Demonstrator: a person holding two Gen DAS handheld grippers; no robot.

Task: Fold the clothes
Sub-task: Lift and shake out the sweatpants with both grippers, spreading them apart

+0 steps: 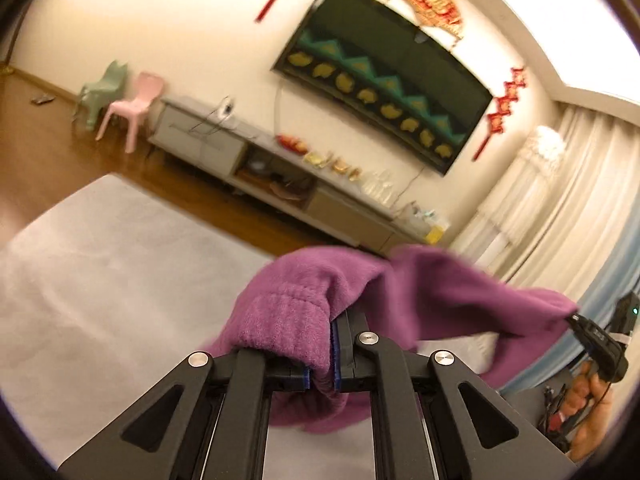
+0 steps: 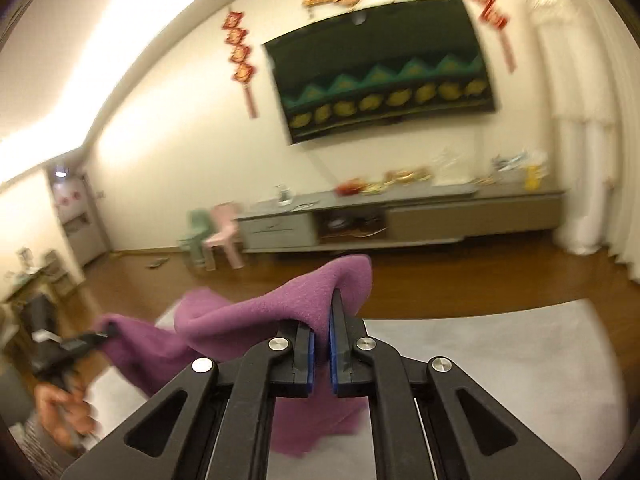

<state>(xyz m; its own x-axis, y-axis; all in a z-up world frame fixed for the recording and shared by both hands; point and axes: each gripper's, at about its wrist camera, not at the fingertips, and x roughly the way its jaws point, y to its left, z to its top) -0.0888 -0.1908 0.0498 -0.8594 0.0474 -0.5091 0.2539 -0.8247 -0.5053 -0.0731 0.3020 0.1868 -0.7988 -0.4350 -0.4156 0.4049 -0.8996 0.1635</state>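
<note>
I have my left gripper [image 1: 332, 344] and right gripper [image 2: 320, 344] each clamped on the purple garment [image 1: 400, 292], lifted above the grey mat [image 1: 100, 272], folding not yet begun.

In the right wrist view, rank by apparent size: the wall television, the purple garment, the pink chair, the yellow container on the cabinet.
1. Television and purple garment: similar in area; the garment is much nearer, so unranked.
2. Pink chair.
3. Yellow container.
</note>
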